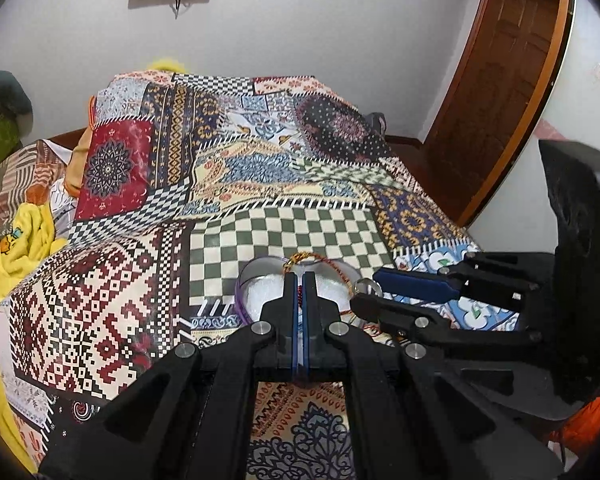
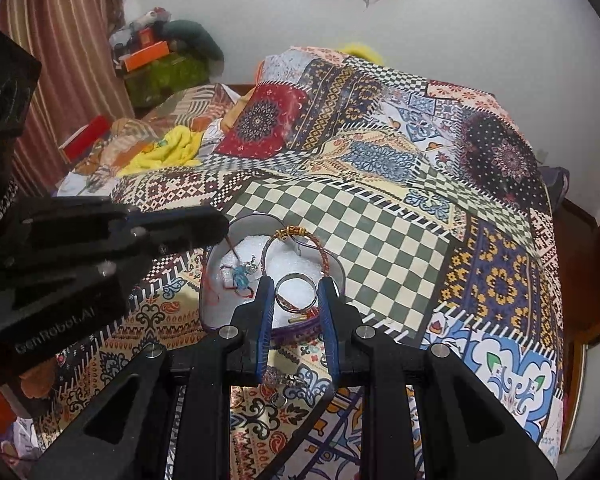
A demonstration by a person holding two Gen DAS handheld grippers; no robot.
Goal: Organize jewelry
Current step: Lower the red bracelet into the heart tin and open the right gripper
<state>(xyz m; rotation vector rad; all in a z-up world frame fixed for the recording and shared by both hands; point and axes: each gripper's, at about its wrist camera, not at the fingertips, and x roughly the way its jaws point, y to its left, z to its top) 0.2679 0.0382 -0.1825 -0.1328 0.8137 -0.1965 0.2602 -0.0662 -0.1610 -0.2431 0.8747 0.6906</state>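
Observation:
A heart-shaped box (image 2: 208, 280) with a white lining lies open on the patchwork bedspread. In it are a braided red and gold bracelet (image 2: 296, 234), a silver ring (image 2: 296, 292) and a red thread piece with a blue charm (image 2: 240, 278). My right gripper (image 2: 294, 284) is open, its fingers either side of the silver ring. My left gripper (image 1: 299, 280) is shut on a red thread (image 1: 299, 292) over the box (image 1: 256, 292); it shows in the right wrist view (image 2: 220, 228) with the thread hanging from its tip.
The bedspread (image 2: 380, 216) covers the whole bed. More small jewelry (image 2: 284, 380) lies on it under my right gripper. Yellow cloth (image 2: 168, 152) and clutter lie at the far left. A wooden door (image 1: 500, 92) stands to the right.

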